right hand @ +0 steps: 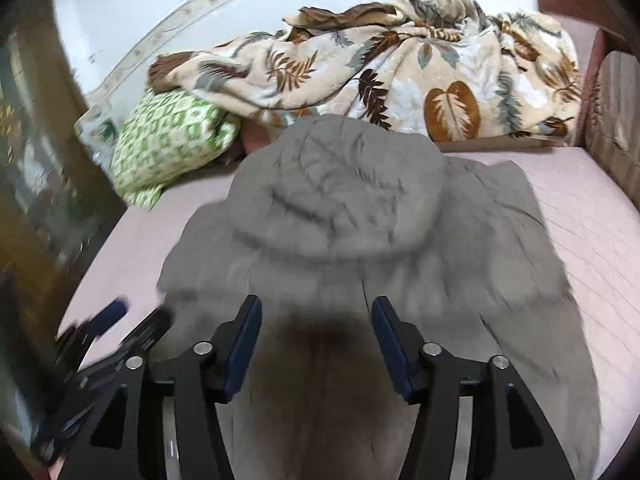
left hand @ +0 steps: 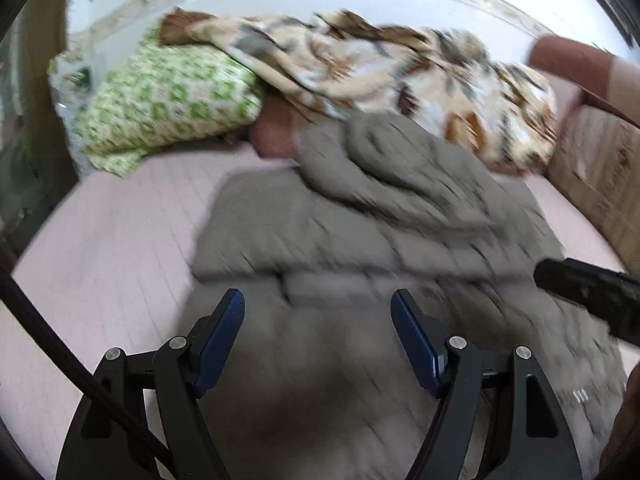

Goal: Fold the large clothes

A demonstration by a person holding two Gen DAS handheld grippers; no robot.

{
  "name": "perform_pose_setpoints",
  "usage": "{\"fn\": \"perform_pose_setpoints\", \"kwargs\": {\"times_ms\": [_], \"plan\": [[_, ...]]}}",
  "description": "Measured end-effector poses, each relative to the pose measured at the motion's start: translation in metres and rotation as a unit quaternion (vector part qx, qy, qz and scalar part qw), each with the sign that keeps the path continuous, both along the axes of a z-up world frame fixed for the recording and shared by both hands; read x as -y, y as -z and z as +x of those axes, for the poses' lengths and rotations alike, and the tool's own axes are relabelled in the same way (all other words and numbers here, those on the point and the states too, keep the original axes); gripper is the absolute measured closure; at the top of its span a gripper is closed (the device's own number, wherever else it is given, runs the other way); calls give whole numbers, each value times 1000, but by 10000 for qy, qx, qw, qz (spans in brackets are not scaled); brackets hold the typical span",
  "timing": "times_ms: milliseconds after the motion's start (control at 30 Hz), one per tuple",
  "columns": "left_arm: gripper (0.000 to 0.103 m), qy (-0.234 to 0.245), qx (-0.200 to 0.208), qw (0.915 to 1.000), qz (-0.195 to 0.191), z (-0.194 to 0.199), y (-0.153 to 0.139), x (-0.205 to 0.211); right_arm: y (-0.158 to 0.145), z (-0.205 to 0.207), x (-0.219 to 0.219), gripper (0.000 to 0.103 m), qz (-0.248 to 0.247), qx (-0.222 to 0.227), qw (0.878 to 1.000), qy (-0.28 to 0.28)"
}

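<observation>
Grey quilted jacket [right hand: 344,216] lies spread on the pink bed sheet [right hand: 592,240], hood toward the leaf-print blanket [right hand: 400,72] and the green patterned pillow [right hand: 168,140]. My left gripper [left hand: 318,304] hangs above the jacket's near part, jaws standing wide, nothing between the pads; cloth shows below and ahead of them. My right gripper [right hand: 316,308] likewise hangs over the jacket's near end, jaws apart and empty, hood straight ahead past the fingertips. Both views blurred. Cardboard box [left hand: 600,172] sits at the bed's far right.
</observation>
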State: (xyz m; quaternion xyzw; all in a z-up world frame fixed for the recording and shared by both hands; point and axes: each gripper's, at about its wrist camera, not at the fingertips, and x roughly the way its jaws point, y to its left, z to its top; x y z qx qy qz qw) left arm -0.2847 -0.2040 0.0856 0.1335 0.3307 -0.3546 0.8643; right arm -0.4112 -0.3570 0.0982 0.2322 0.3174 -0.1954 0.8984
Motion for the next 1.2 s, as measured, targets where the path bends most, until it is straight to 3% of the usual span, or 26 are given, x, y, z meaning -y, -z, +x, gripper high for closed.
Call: {"fn": "perform_pose_setpoints", "kwargs": {"times_ms": [133, 267, 367, 433, 567, 767, 1200], "plan": [[28, 304, -373, 9988, 78, -46, 9, -14, 14, -62, -28, 36, 48, -213, 9997, 99], [28, 70, -251, 9983, 526, -88, 33, -40, 40, -101, -47, 35, 246, -400, 9987, 193], [28, -158, -414, 9964, 716, -100, 53, -63, 66, -114, -67, 35, 178, -612, 9978, 184], [28, -293, -477, 9954, 782, -104, 64, -75, 78, -120, -78, 35, -17, -750, 9971, 105], [20, -380, -238, 9953, 861, -112, 75, -77, 91, -119, -95, 23, -534, -917, 9942, -194], [14, -481, -137, 9955, 804, -113, 80, -76, 99, -119, -93, 17, -596, -863, 9940, -323], [14, -486, -14, 9956, 802, -115, 81, -76, 101, -122, -95, 10, -494, -764, 9952, -349]]}}
